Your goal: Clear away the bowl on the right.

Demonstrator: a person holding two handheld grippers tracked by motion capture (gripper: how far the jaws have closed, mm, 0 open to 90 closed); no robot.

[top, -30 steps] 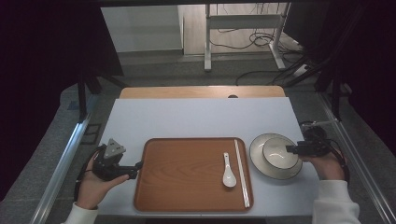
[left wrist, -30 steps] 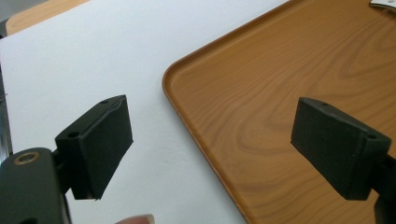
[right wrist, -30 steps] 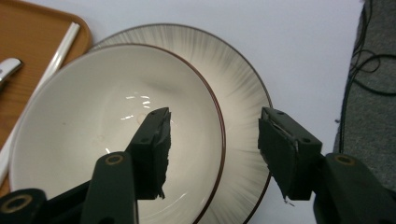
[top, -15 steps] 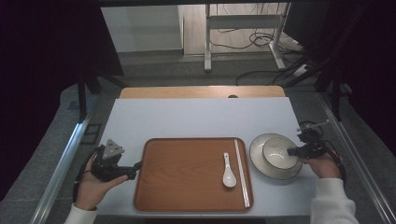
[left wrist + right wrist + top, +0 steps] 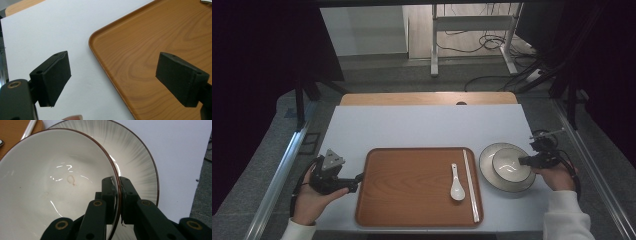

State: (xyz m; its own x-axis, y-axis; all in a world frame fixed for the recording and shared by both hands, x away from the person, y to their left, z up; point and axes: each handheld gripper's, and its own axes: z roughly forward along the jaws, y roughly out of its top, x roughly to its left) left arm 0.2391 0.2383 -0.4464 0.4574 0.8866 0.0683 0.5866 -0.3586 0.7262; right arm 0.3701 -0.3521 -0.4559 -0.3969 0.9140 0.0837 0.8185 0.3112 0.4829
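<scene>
Two pads pinch glossy round bowl (image 5: 55,187) rim — right gripper (image 5: 119,195) | left gripper (image 5: 120,77) spread, possibly idle

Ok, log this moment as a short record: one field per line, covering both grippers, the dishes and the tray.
right gripper: jaws have just been closing, now clamped on the rim of the bowl, one pad inside, one outside
bowl: sits on the plate, right of the tray
left gripper: open, nothing between the jaws, poised over the left edge of the tray
tray contents: white spoon and chopsticks near the right side
table: white top
</scene>
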